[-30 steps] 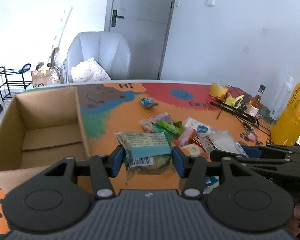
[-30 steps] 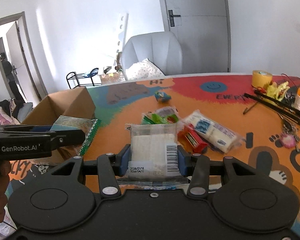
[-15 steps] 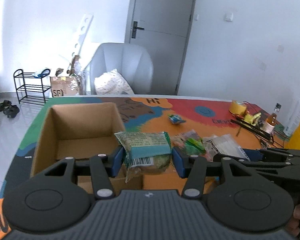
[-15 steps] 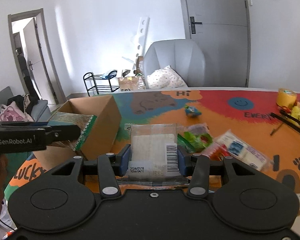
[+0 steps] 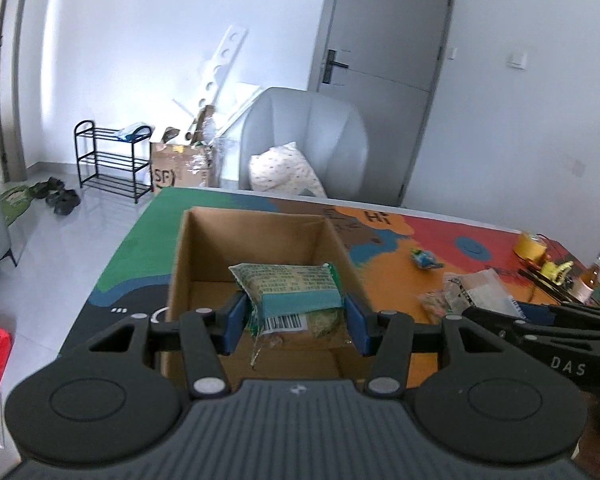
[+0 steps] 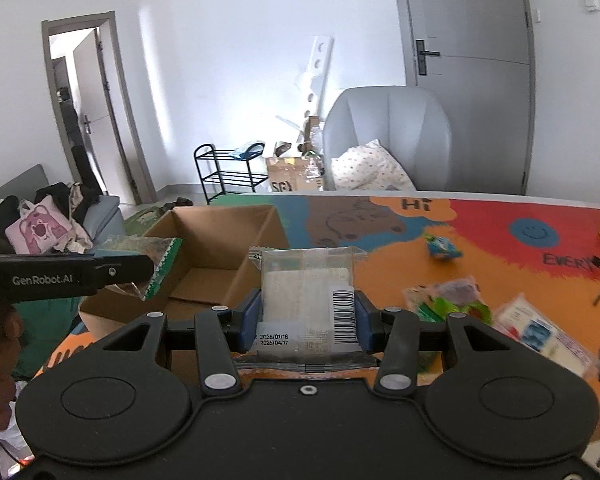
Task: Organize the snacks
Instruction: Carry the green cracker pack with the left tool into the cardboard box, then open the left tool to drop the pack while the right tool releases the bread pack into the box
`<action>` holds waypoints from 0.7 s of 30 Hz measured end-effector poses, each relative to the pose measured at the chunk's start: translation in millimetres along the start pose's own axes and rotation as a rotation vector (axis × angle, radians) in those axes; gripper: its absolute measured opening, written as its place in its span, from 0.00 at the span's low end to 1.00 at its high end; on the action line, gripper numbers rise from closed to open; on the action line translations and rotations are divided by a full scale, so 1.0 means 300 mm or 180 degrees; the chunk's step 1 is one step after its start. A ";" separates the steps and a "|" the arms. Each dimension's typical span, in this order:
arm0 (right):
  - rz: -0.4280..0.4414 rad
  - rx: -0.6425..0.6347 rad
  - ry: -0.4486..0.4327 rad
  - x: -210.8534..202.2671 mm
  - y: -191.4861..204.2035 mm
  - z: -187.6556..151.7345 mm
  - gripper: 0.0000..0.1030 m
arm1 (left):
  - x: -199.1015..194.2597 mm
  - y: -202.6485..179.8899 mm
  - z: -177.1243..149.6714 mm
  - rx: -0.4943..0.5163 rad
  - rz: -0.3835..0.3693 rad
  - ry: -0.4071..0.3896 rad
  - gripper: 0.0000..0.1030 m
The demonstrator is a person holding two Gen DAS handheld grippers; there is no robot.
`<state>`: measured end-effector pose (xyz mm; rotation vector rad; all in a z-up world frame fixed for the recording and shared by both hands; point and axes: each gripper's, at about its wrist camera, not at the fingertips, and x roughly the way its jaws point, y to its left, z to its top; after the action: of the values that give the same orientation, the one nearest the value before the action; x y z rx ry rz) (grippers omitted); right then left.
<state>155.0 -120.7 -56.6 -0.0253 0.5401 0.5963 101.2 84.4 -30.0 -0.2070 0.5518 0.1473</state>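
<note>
**Both packets carried to the cardboard box**

The step in hand is delivery. The left tool [image 5: 295,322] pinches a green snack packet [image 5: 290,294] between its blue pads, held above the open cardboard box [image 5: 256,240] near its front wall. The right tool [image 6: 307,322] pinches a clear white packet [image 6: 308,300] just right of the box, over the table [image 6: 388,276]. Next, each tool likely needs lowering into the box before its pads part, the right one first shifting left over the rim. The remaining snacks [image 6: 448,300] lie well right of the box. Compared with a second ago, both tools have swung left from that pile; the box, then off to the side, now sits straight ahead of the left tool.
</note>
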 end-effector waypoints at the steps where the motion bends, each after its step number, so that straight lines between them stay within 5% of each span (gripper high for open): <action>1: 0.0019 -0.0013 0.0003 0.007 0.009 0.003 0.44 | 0.002 0.009 -0.001 -0.0008 0.0011 0.0005 0.50; 21: 0.0355 -0.0113 0.0109 0.116 0.142 0.051 0.44 | -0.037 0.130 -0.017 -0.0297 0.0308 -0.0009 0.73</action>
<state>163.4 -64.2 -54.9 -0.0392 0.5669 0.7152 81.8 119.9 -34.3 -0.2708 0.5529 0.2675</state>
